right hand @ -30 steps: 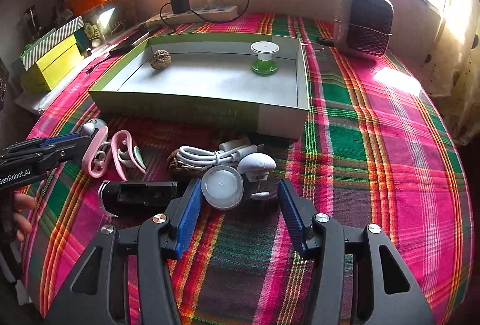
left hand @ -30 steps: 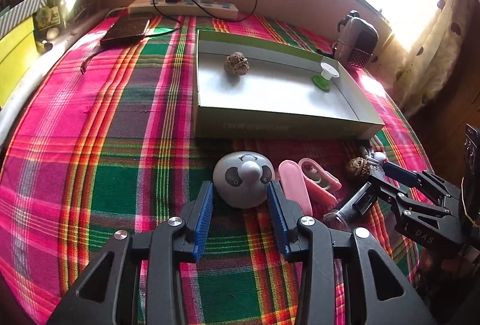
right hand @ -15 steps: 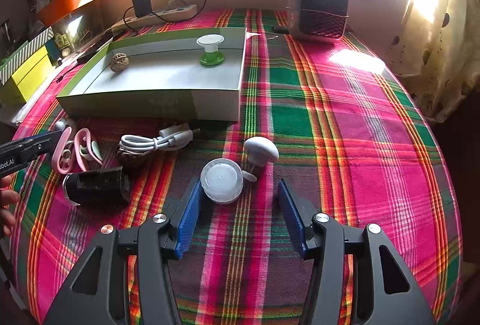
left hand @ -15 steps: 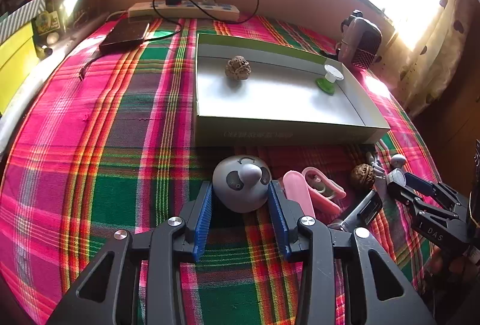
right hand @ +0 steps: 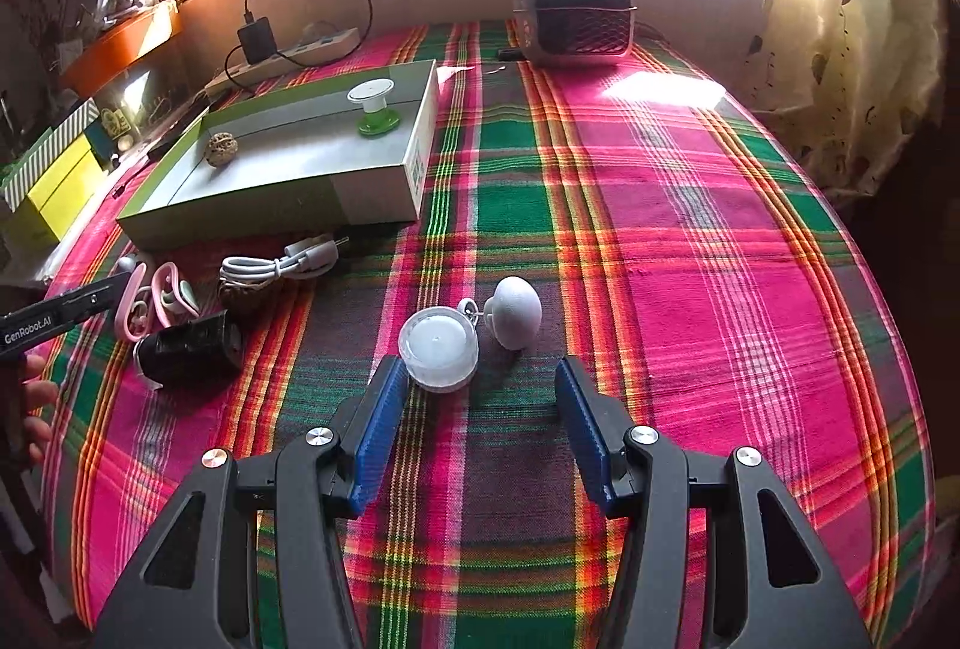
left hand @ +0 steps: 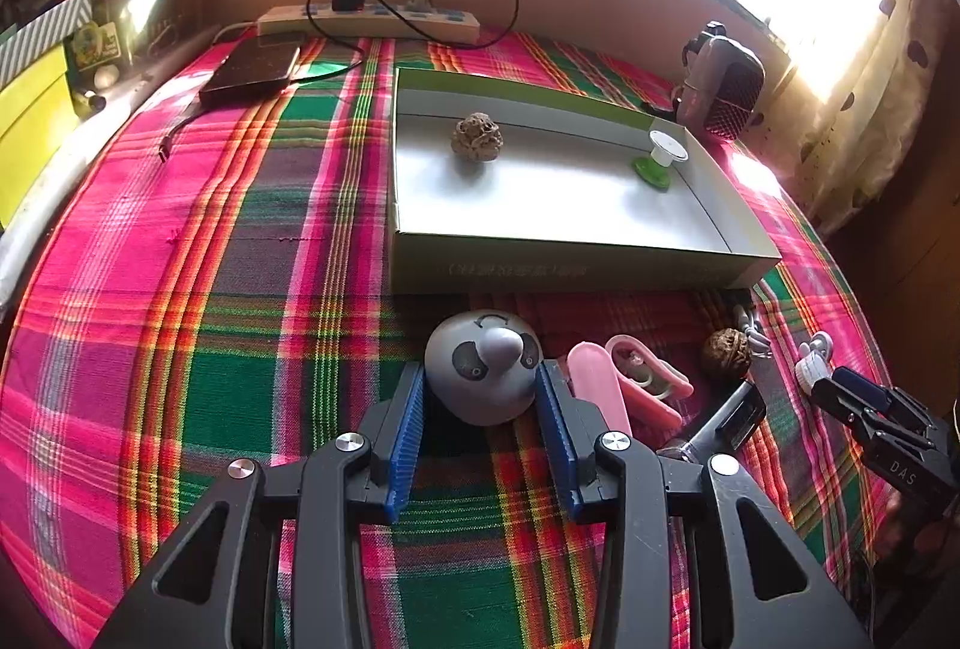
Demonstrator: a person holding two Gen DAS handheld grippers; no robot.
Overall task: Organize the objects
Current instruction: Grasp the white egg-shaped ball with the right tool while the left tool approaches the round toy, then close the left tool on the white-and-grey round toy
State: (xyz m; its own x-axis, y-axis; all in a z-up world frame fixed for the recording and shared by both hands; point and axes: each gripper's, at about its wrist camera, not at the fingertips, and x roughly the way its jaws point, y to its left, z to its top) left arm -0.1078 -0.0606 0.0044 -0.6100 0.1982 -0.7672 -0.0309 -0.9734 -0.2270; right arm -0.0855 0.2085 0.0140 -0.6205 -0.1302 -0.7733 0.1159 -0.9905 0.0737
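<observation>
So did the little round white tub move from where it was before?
Yes. The round white tub was close to the white cable and black gadget; now it lies off to their right, beside the right gripper's left finger.

"GenRobot.AI" is printed in white on the black body of the left claw (right hand: 90, 298), seen at 9 o'clock in the right wrist view. "DAS" is read in pale letters on the black body of the right claw (left hand: 852, 391), at 4 o'clock in the left wrist view. Faint lettering is carried on the near wall of the green-and-white box (left hand: 570, 268) in the left wrist view; it cannot be read. Small printed marks are noted on the box's end wall in the right wrist view, too small to be made out.
</observation>
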